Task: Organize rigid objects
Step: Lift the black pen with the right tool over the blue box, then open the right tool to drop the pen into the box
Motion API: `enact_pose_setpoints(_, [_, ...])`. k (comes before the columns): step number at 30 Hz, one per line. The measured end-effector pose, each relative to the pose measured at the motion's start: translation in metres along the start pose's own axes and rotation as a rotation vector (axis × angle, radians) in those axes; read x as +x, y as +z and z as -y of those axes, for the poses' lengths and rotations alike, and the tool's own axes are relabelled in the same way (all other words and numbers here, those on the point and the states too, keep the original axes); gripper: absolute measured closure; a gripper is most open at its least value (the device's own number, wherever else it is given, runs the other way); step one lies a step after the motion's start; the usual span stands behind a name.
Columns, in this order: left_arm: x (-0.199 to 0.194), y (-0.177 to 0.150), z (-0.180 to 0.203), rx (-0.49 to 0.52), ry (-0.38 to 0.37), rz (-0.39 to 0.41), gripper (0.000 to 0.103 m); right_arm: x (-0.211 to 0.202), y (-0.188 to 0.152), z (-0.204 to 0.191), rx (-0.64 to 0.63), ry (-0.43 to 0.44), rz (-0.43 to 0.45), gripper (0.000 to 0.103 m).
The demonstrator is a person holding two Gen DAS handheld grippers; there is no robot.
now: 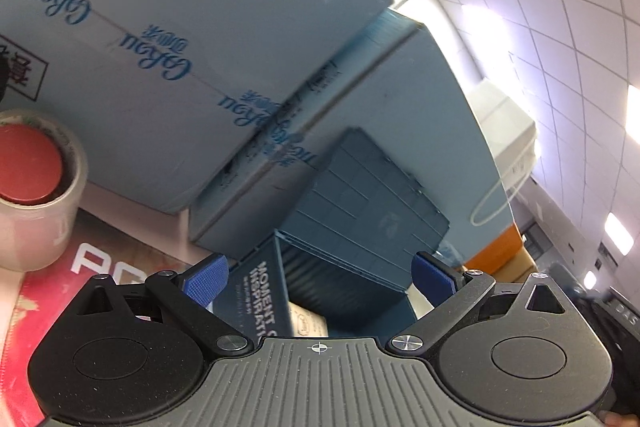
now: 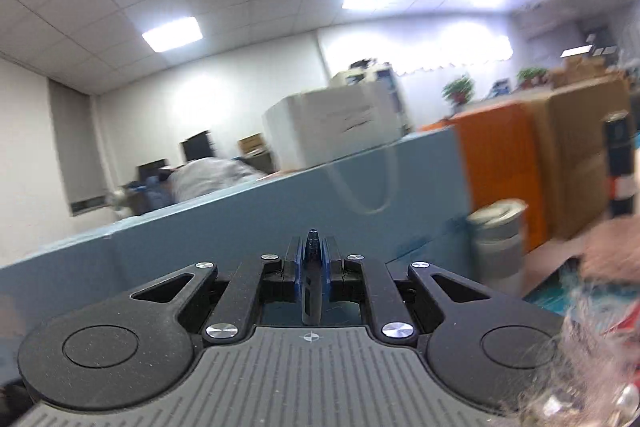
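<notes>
In the left wrist view my left gripper [image 1: 320, 277] is open and empty, its blue pads [image 1: 206, 281] wide apart. Between and beyond them stands a dark blue box [image 1: 260, 301] with white lettering, beside a dark blue crate [image 1: 360, 203]. A roll of clear tape [image 1: 38, 187] with a red disc inside sits at the left on a red printed sheet [image 1: 100, 263]. In the right wrist view my right gripper [image 2: 313, 259] is shut on a thin dark blue object [image 2: 313, 279] held edge-on and lifted towards the room.
Large light blue cartons [image 1: 180, 47] fill the back of the left wrist view. In the right wrist view there is a light blue carton wall [image 2: 260, 219], a grey lidded canister [image 2: 500, 239], an orange box [image 2: 500, 167], a brown carton [image 2: 580, 155] and a dark bottle [image 2: 620, 167].
</notes>
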State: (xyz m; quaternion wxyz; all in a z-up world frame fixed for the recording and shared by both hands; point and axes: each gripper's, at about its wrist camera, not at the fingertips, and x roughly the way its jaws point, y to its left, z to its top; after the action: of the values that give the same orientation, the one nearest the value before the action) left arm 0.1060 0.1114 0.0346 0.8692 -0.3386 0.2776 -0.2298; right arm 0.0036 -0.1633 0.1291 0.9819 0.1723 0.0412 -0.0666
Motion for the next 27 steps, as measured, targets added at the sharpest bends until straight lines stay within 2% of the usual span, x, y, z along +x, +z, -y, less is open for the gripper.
enact_pose_setpoints(7, [0.001,0.003,-0.01,-0.035,-0.012,0.005,0.003,0.05,-0.043,-0.029,0.104,0.108,-0.142,0.093])
enact_pose_setpoints(13, [0.006,0.003,-0.012,-0.038,-0.015,-0.009,0.003,0.074,-0.08,-0.038,0.147,0.134,-0.261,0.093])
enact_pose_setpoints(20, [0.012,0.001,-0.01,-0.03,-0.01,-0.028,0.003,0.093,-0.093,-0.016,0.199,0.109,-0.363,0.093])
enact_pose_setpoints(27, [0.014,0.0,-0.01,-0.023,-0.007,-0.034,0.003,0.096,-0.103,-0.011,0.117,0.051,-0.394,0.091])
